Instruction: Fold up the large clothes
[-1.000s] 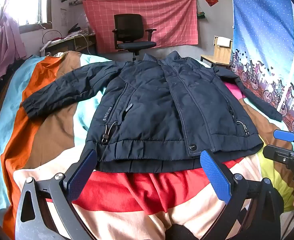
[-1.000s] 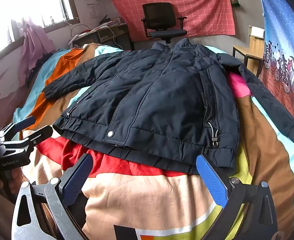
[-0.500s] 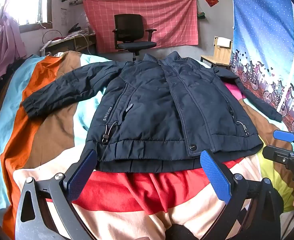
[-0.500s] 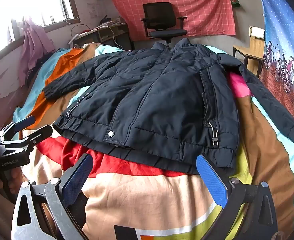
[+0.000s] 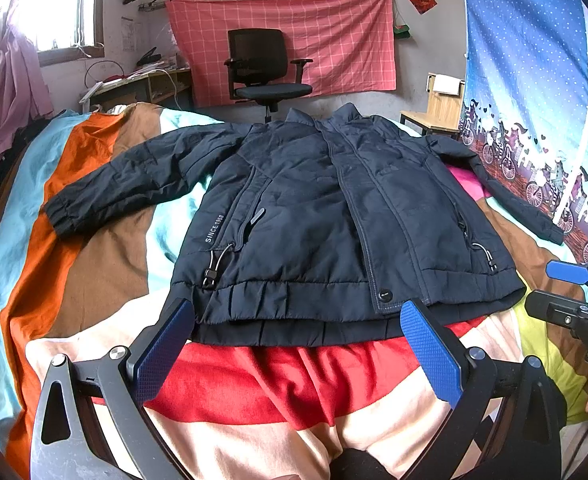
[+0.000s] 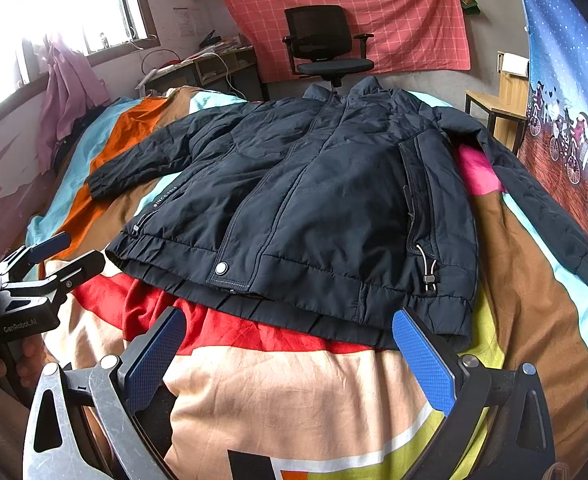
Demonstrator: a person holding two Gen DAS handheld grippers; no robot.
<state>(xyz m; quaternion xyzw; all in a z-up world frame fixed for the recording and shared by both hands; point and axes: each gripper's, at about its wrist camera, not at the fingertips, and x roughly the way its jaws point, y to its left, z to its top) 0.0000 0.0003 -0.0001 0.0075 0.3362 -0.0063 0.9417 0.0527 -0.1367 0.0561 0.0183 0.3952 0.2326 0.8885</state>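
Navy padded jacket point(image 5: 333, 220) lies face up, zipped, across the middle of the frame on the striped bed point(image 5: 106, 256), both sleeves spread out sideways. The left tool point(image 5: 295, 346) hovers wide open just short of the hem, holding nothing; the right tool point(image 6: 288, 356) is equally wide and empty near the hem's right corner. Best opening, I'd say: pinch each cuff and bring the sleeves flat across the chest.
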